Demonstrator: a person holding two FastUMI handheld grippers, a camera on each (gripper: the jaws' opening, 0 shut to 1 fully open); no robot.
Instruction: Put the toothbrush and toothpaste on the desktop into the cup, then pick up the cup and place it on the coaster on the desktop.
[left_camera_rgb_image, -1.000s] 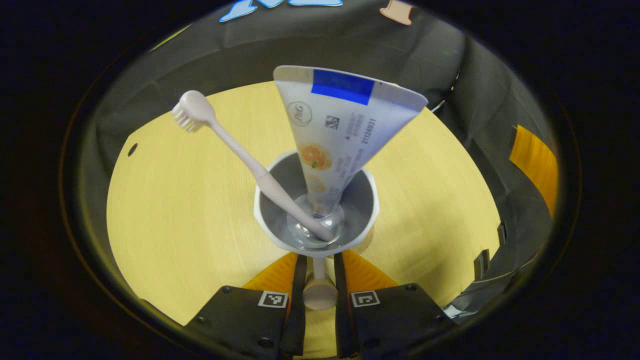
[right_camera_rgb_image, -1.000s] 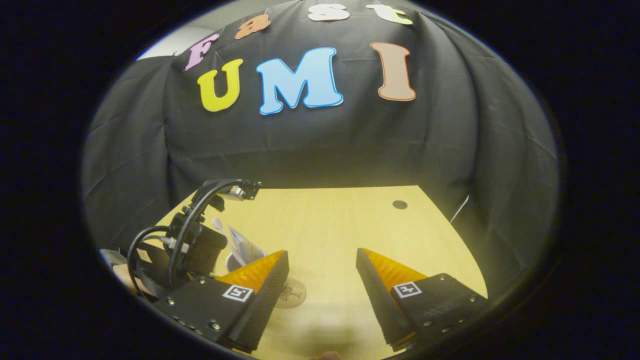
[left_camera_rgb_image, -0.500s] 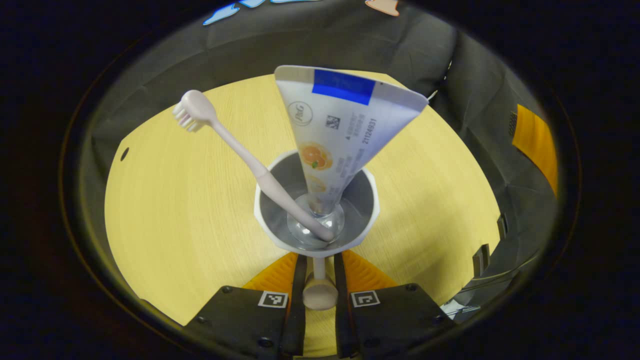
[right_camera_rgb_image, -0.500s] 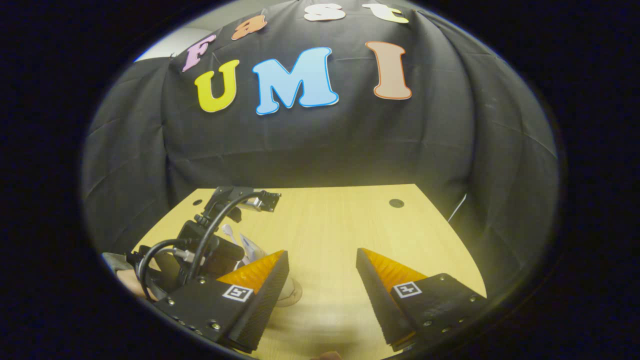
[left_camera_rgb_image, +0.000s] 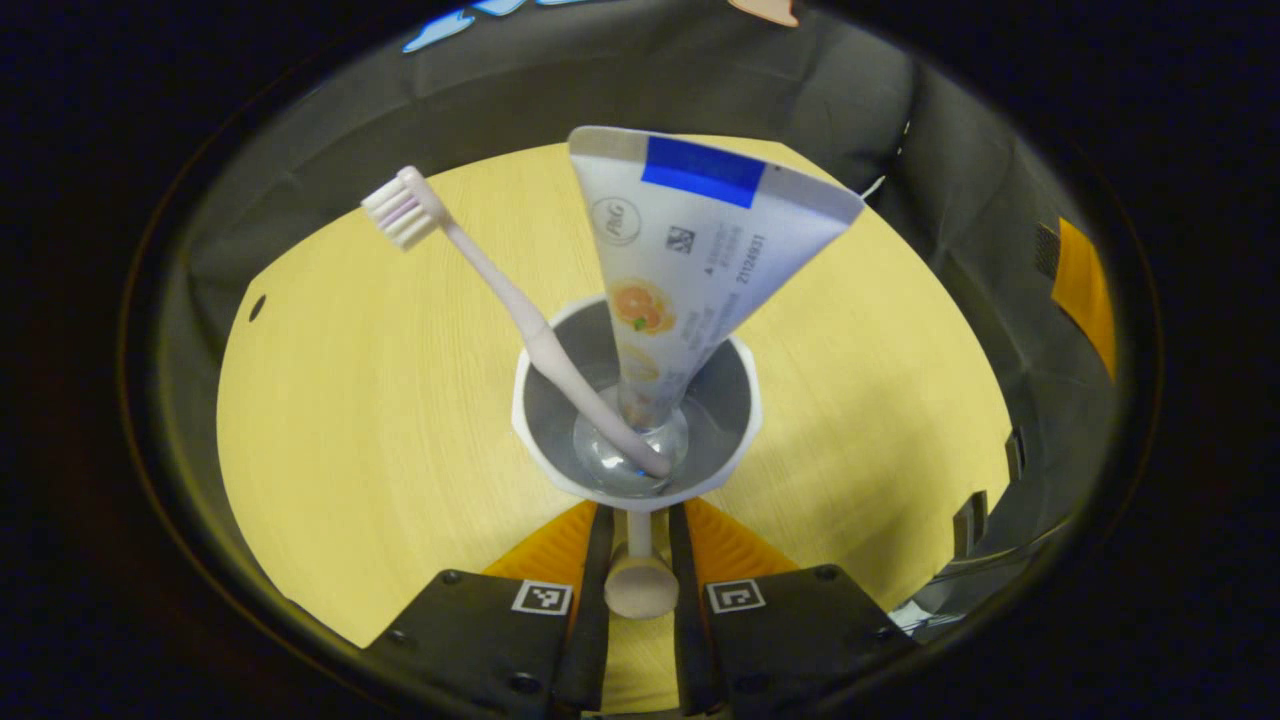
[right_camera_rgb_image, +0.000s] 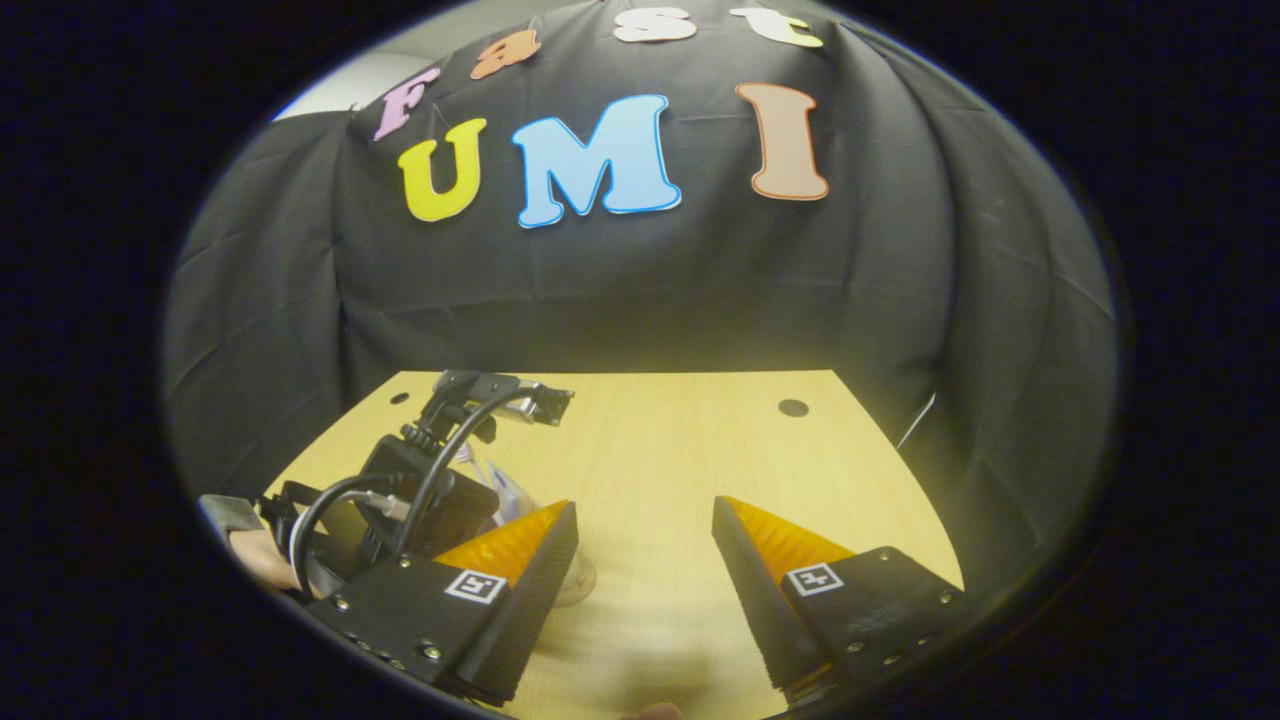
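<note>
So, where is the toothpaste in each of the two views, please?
Left gripper view: the toothpaste stands in the cup at the centre, crimped end up, just ahead of the left gripper.
Right gripper view: a small piece of it shows at lower left, behind the left gripper.
Shared landmark: the desk hole.

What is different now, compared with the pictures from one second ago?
The toothbrush has turned in the cup, bristles now facing the camera. In the right gripper view the left gripper has carried the cup rightward. It stays shut on the cup's handle; the toothpaste stays inside; the right gripper stays open.
</note>
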